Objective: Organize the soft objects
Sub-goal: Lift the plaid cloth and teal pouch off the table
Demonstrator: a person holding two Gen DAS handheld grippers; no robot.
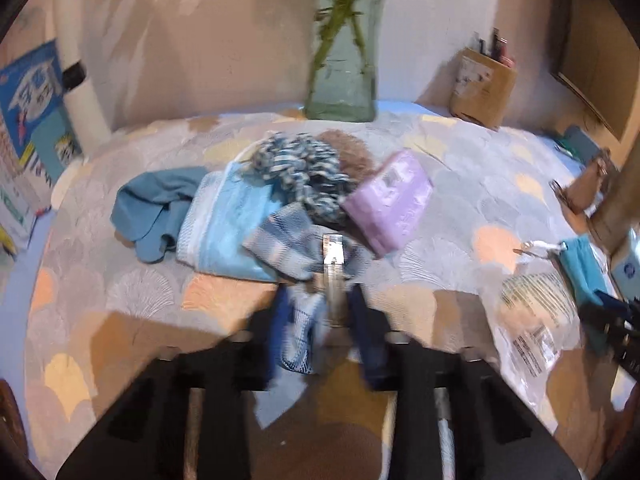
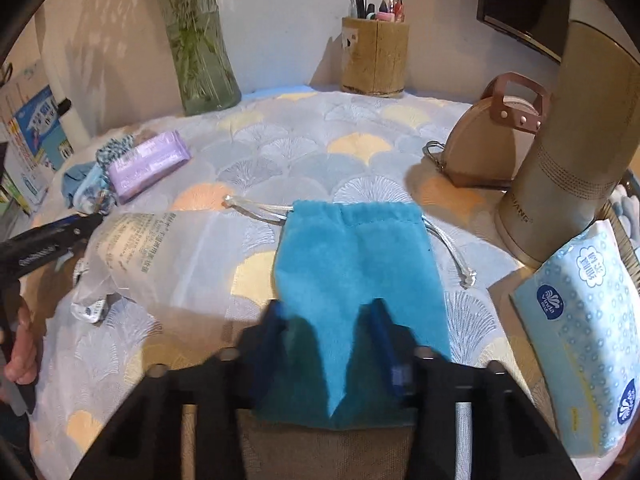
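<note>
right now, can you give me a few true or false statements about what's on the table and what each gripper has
1. The left gripper has a blue checked cloth between its fingers. True.
2. The turquoise drawstring pouch hangs in the air. False: it lies flat on the table, its near end between the right gripper's fingers.
3. The purple packet lies beside the pile of cloths. True.
4. The glass vase is empty. False: green stems stand in it.
5. The pen holder lies tipped over. False: it stands upright with pens in it.
</note>
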